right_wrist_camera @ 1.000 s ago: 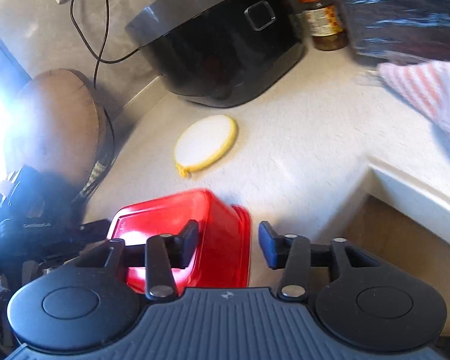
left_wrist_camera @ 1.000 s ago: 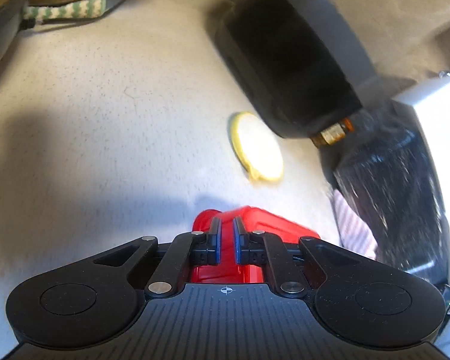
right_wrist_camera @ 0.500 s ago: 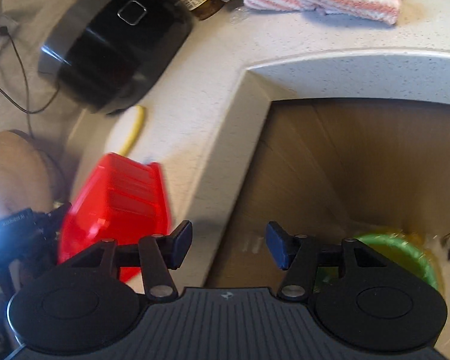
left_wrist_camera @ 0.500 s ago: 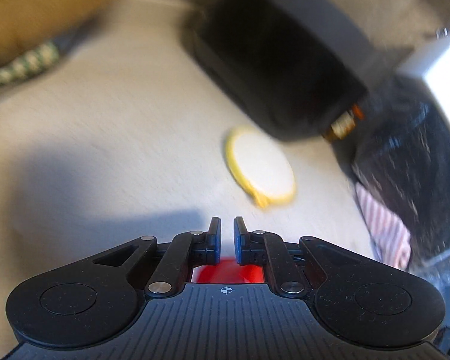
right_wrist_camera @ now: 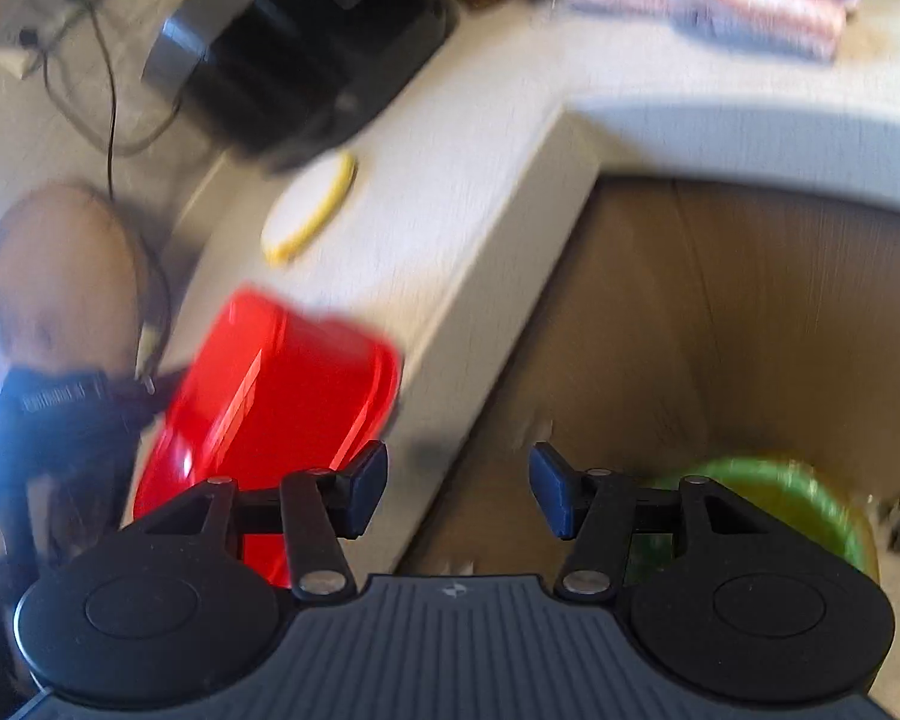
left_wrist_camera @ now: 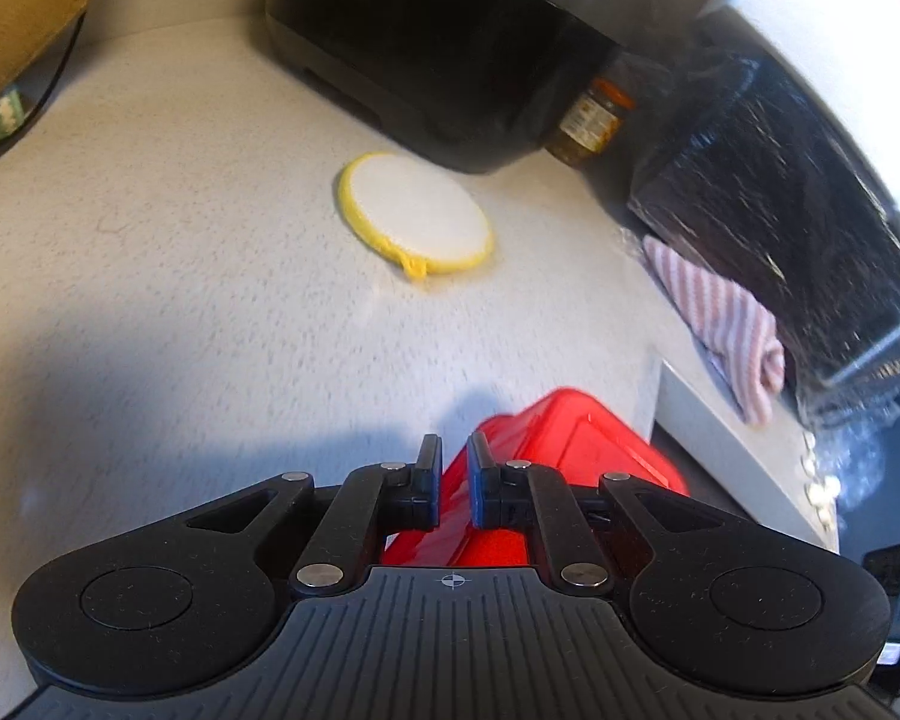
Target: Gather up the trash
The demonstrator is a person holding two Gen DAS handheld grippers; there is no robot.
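The left claw (left_wrist_camera: 452,468) is pressed nearly together on the rim of the red plastic bin (left_wrist_camera: 576,450), a thin sliver of red showing between its blue pads (left_wrist_camera: 431,480); the right claw (right_wrist_camera: 457,489) stands half spread with nothing between its pads. Compared with a second ago, the left wrist view has rolled and drawn back along the bench (left_wrist_camera: 180,300): the bin, then a small patch directly beyond the fingertips, now stretches away toward 4 o'clock, its far end at the bench edge. The right wrist view has swung off the bench and dipped toward the floor, so that a green-rimmed basin (right_wrist_camera: 810,498), previously out of sight, lies at 4 o'clock beyond the right pad, and the wooden cabinet front (right_wrist_camera: 720,312) fills the centre. This probably means that the bin is being carried off the bench toward a lower collecting spot, while the right claw is free to pick up trash; none is yet identifiable. In the right wrist view the bin appears at 9 o'clock, tilted, glossy, with rounded corners and a stepped rim, its inside hidden. Further out on the bench, a round yellow-edged pad (left_wrist_camera: 414,222) lies flat at 12 o'clock, near the black cooker (left_wrist_camera: 438,42), a jar (left_wrist_camera: 594,120) and a striped cloth (left_wrist_camera: 720,312).
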